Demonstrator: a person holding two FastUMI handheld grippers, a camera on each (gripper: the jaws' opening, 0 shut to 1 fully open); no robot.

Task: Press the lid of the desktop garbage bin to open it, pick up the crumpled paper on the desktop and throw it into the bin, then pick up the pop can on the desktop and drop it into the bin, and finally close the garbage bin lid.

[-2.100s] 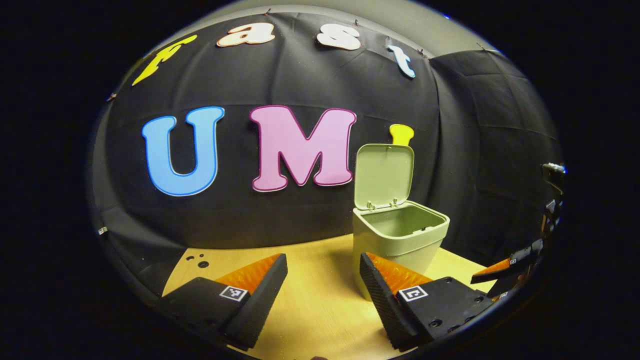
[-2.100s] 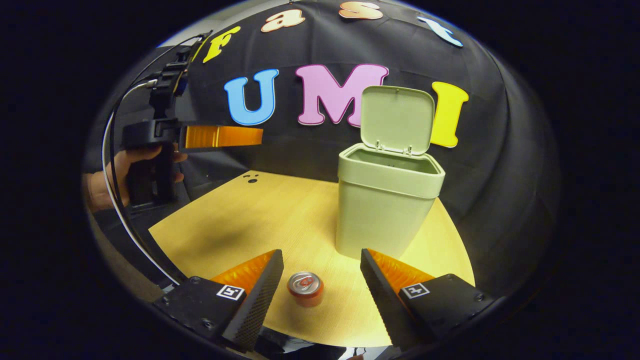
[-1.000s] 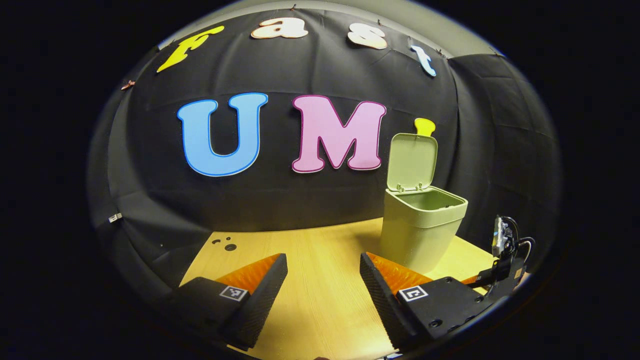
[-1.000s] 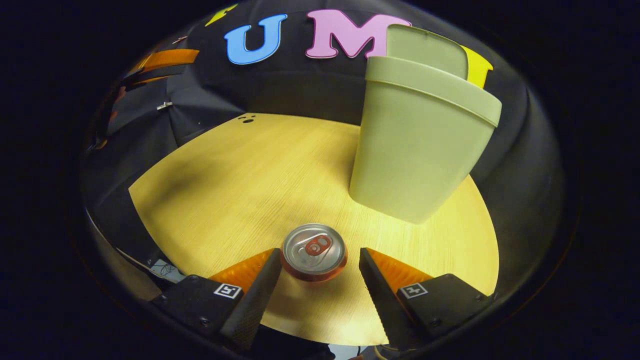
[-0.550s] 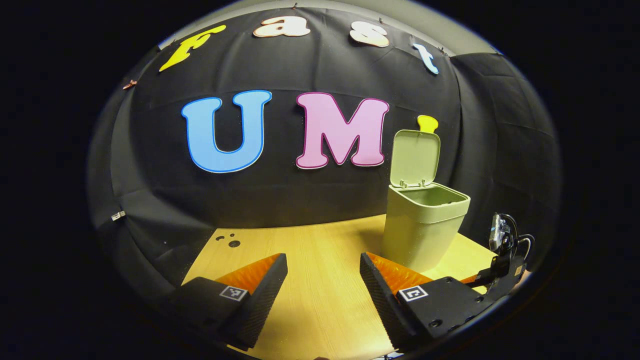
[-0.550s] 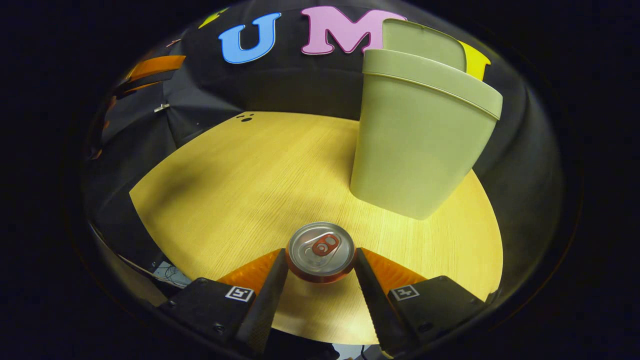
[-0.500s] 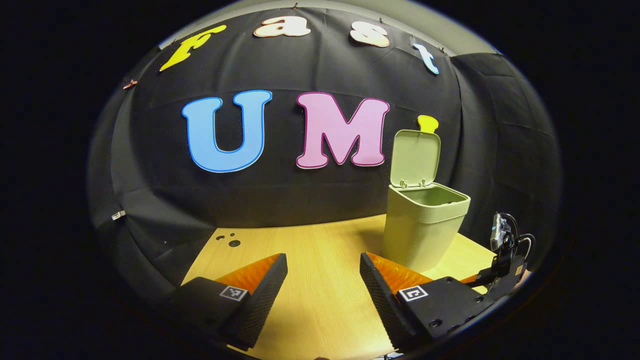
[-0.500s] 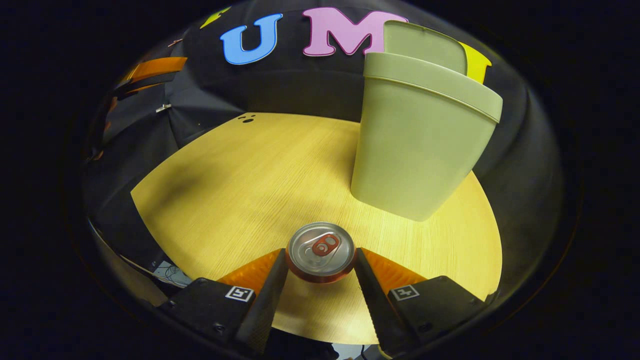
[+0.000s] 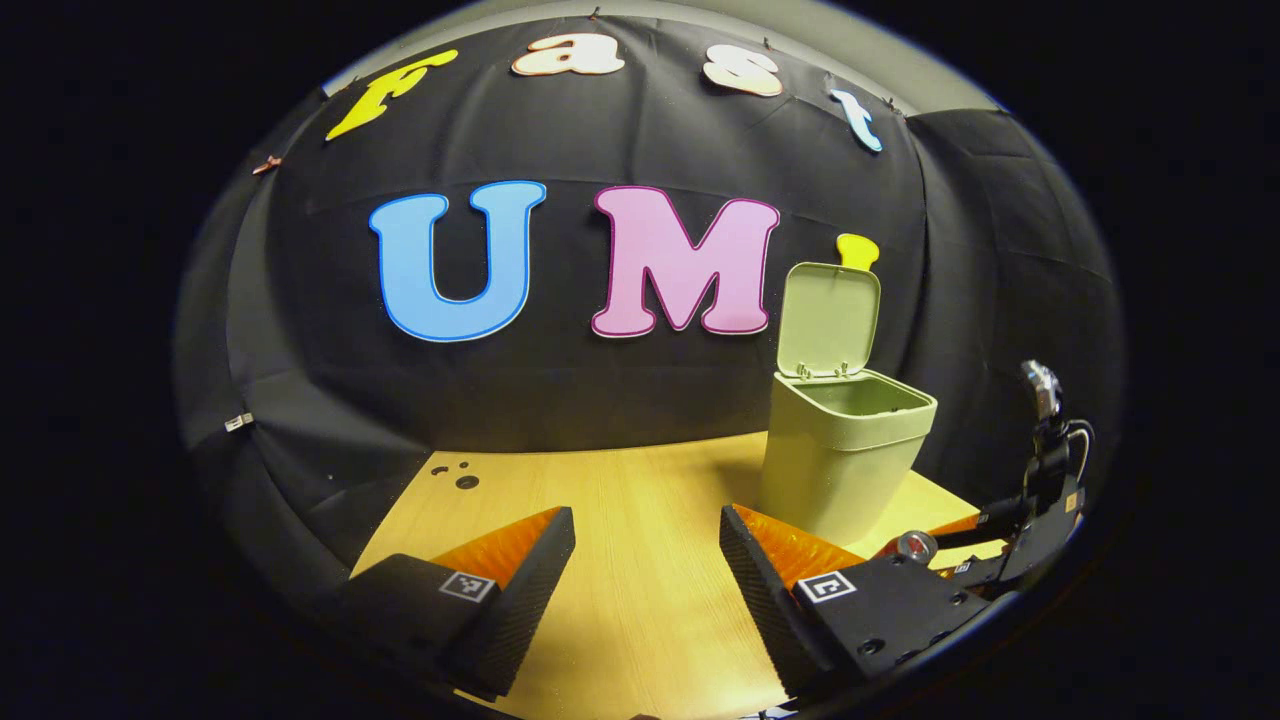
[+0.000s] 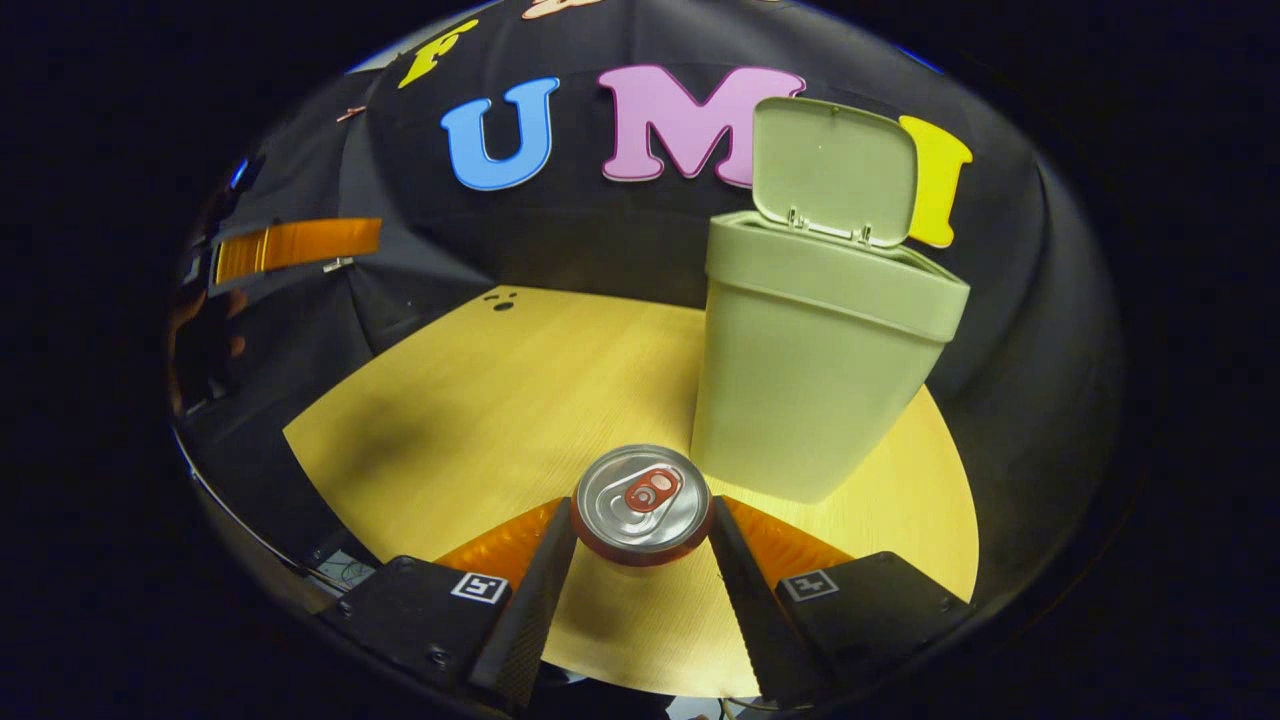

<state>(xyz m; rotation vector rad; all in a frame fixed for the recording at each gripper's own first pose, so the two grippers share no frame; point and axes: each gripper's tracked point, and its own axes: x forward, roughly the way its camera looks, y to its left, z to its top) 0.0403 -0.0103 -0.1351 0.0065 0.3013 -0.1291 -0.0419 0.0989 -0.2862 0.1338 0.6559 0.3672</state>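
The right gripper (image 10: 641,525) is clamped on the pop can (image 10: 641,502), which next needs carrying over the open bin (image 10: 820,330); the left gripper (image 9: 647,570) waits with fingers apart.

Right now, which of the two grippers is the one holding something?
The right gripper: its fingers are closed against both sides of the upright pop can. The left gripper is spread open with only bare desktop between its fingers.
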